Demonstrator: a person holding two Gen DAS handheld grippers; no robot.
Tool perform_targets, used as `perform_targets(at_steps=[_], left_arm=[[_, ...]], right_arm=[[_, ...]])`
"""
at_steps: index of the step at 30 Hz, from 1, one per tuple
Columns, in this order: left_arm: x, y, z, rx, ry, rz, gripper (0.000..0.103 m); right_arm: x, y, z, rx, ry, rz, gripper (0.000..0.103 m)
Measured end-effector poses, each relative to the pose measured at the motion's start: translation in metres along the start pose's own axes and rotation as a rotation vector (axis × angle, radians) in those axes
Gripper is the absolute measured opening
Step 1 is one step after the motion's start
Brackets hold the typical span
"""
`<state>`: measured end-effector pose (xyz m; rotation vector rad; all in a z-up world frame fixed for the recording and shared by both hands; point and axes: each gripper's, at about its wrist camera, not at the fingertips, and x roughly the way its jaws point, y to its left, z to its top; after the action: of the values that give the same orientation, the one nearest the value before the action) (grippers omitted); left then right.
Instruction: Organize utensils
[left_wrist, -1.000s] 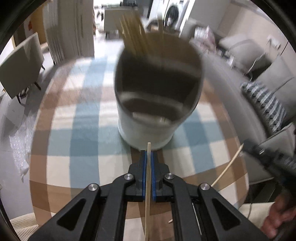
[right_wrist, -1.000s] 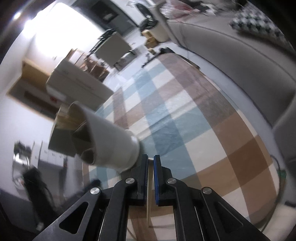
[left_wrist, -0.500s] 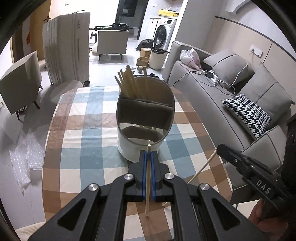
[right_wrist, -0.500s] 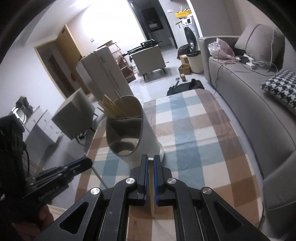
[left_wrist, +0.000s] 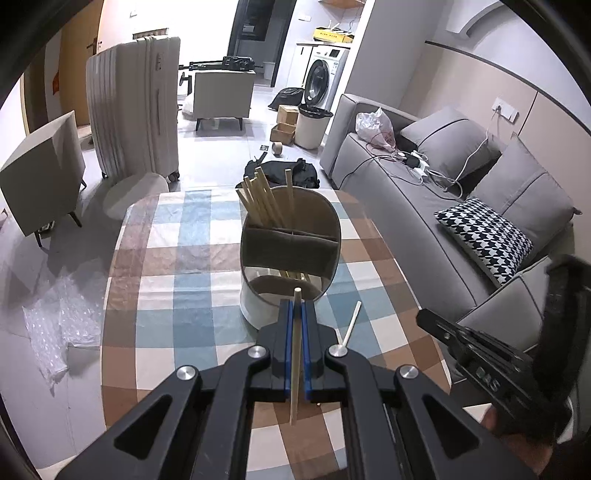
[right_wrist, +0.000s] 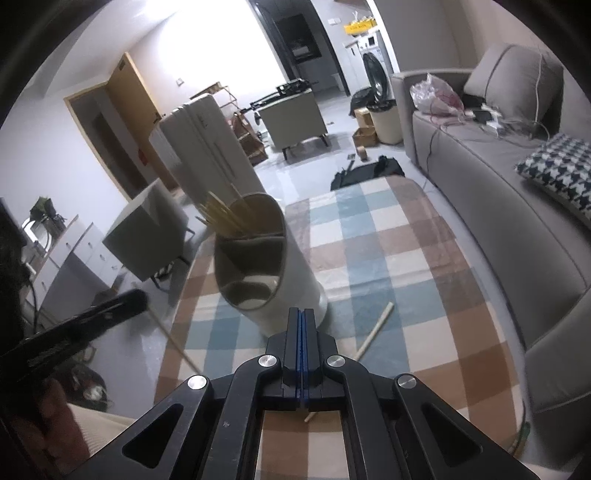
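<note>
Writing: the right tool (left_wrist: 476, 363), seen from the left wrist view, carries pale lettering on its side; it is too blurred to read. No other label is legible.

Count: one white utensil holder (left_wrist: 290, 258) stands upright on the checked tabletop (left_wrist: 177, 295). One chopstick (left_wrist: 295, 350) is clamped between the blue pads of the left tool (left_wrist: 295, 314); its tip projects just past the fingertips, in front of the holder's near rim. One loose chopstick (right_wrist: 373, 330) lies flat on the tabletop, just beside the holder's base on its right. The right tool, in its own view (right_wrist: 302, 321), has its pads pressed together with nothing between them; the loose chopstick lies on the tabletop below it.

Container: the holder is split by inner partitions. The far compartment holds a bundle of chopsticks (left_wrist: 264, 201), about six or seven, leaning left, ends above the rim. The near compartment shows the ends of a few sticks low inside; the number cannot be told.
</note>
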<state>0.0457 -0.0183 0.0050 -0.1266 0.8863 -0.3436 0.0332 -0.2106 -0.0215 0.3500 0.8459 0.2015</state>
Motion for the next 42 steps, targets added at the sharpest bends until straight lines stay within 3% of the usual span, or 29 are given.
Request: perform_targets(at_steps=[3, 6, 9, 12, 16, 18, 22, 26, 32, 36, 42], left_arm=[[0.002, 0.010, -0.006, -0.023, 0.014, -0.006, 0.000], [0.007, 0.021, -0.012, -0.047, 0.023, -0.013, 0.000], [0.010, 0.034, -0.012, -0.069, 0.027, -0.014, 0.000], [0.010, 0.043, -0.007, -0.084, 0.016, -0.019, 0.000], [0.008, 0.050, -0.002, -0.089, 0.003, -0.025, 0.000], [0.005, 0.055, -0.001, -0.087, -0.010, -0.022, 0.000], [0.004, 0.069, 0.001, -0.122, -0.024, -0.002, 0.000], [0.003, 0.074, 0.004, -0.130, -0.035, 0.005, 0.000], [0.003, 0.074, 0.004, -0.118, -0.023, -0.001, 0.000], [0.001, 0.077, 0.004, -0.128, -0.020, -0.002, 0.000], [0.000, 0.077, 0.005, -0.135, -0.024, 0.001, 0.000]], right_arm=[[0.016, -0.017, 0.003, 0.034, 0.061, -0.044, 0.003], [0.050, -0.029, 0.004, -0.012, 0.205, -0.056, 0.003], [0.077, -0.014, -0.007, -0.316, 0.310, -0.096, 0.007], [0.095, 0.016, -0.036, -0.711, 0.430, -0.014, 0.010], [0.109, 0.043, -0.082, -1.120, 0.556, 0.117, 0.015], [0.116, 0.050, -0.100, -1.295, 0.582, 0.136, 0.016], [0.137, 0.055, -0.118, -1.495, 0.666, 0.183, 0.016], [0.149, 0.061, -0.124, -1.606, 0.718, 0.228, 0.017], [0.155, 0.071, -0.125, -1.668, 0.801, 0.300, 0.015], [0.166, 0.075, -0.117, -1.577, 0.865, 0.292, 0.005], [0.171, 0.071, -0.107, -1.422, 0.799, 0.277, 0.004]])
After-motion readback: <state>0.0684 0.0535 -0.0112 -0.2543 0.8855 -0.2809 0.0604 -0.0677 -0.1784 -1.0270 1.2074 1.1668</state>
